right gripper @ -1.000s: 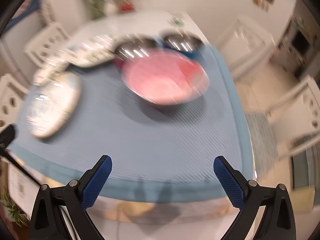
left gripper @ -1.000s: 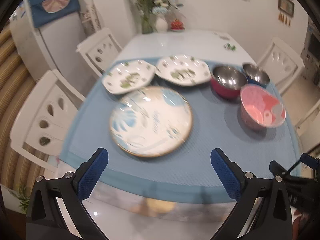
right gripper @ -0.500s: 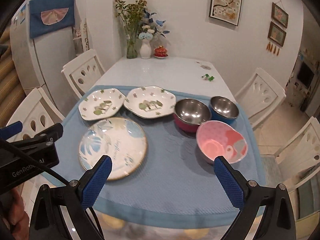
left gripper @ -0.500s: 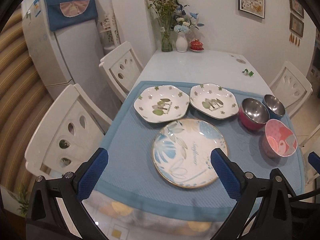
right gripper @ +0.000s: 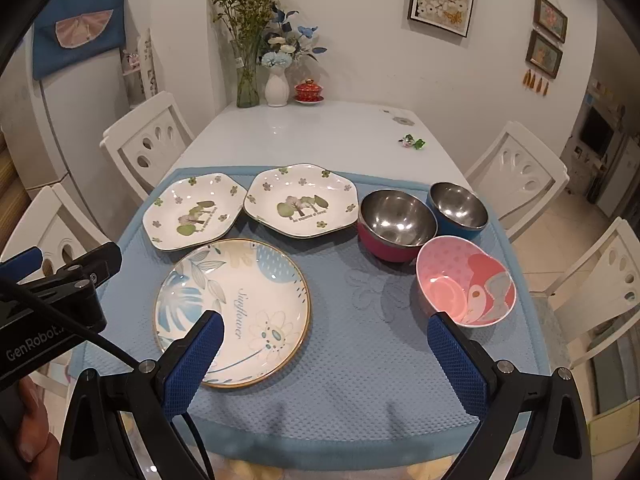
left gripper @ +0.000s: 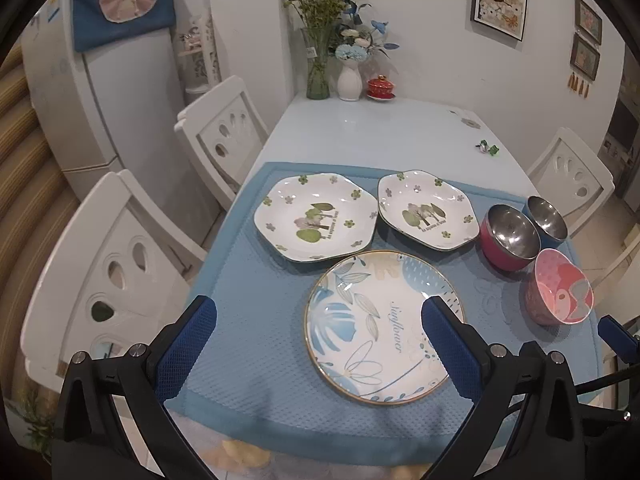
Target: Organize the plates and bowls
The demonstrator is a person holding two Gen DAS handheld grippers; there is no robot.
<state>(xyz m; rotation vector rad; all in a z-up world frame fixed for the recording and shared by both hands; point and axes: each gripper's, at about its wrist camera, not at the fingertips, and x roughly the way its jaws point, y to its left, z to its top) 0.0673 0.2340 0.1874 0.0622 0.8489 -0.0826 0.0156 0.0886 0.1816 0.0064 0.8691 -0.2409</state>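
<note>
both claws, the left claw (left gripper: 318,334) and right claw (right gripper: 326,354), are held wide open and empty above the near edge of a blue mat (right gripper: 360,364) on the tabletop. behind the round leaf-print plate (right gripper: 232,310), two hexagonal plates (right gripper: 196,211) are laid; right of it, two steel bowls (right gripper: 396,224) and a pink bowl (right gripper: 466,282) are grouped.

On the mat (right gripper: 340,360), two plates (right gripper: 300,200) lie behind a round plate (right gripper: 232,312), three bowls (right gripper: 466,280) to their right.
</note>
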